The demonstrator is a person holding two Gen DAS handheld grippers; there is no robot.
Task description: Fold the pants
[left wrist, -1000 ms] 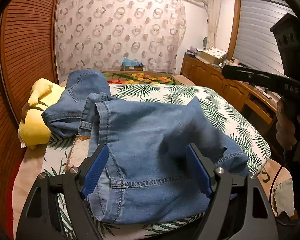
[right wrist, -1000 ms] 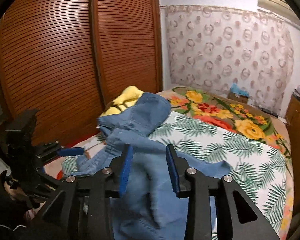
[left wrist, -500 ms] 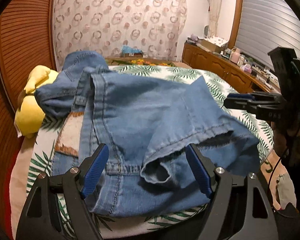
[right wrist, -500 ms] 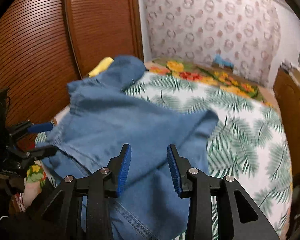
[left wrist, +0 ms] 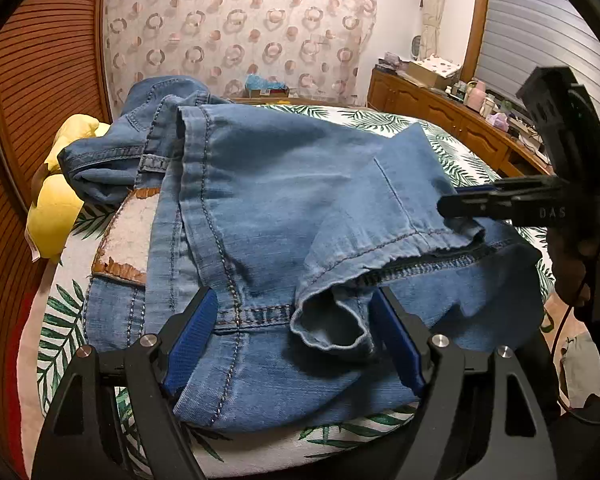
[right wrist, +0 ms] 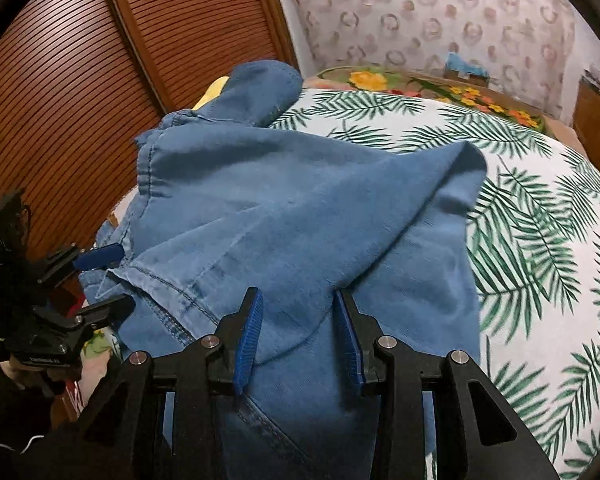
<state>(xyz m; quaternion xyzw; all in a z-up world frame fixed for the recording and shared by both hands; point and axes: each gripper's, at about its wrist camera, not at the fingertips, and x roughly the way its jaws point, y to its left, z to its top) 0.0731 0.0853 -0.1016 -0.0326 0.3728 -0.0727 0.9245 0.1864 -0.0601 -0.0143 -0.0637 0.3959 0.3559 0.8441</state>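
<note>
Blue jeans (left wrist: 284, 200) lie folded on the palm-leaf bedspread (right wrist: 540, 240), one leg doubled back so its hem (left wrist: 332, 328) faces me. My left gripper (left wrist: 294, 336) is open, low over the near edge, with that hem lying loose between its blue pads. In the right wrist view the left gripper (right wrist: 108, 280) sits at the jeans' left edge. My right gripper (right wrist: 299, 340) hovers over the denim (right wrist: 300, 208); its jaws are closing with a ridge of cloth between the pads, which still stand apart. From the left wrist view the right gripper (left wrist: 460, 202) reaches in above the hem's right corner.
A yellow cushion (left wrist: 56, 208) lies at the head of the bed beside louvred wooden doors (right wrist: 80, 80). A wooden dresser (left wrist: 440, 112) with clutter runs along the right wall. A hand (left wrist: 572, 272) holds the right gripper past the bed's right edge.
Both grippers have sunk toward the bed. The lifted pant leg has come down flat over the jeans, its hem now near the left gripper. The right jaws have narrowed.
</note>
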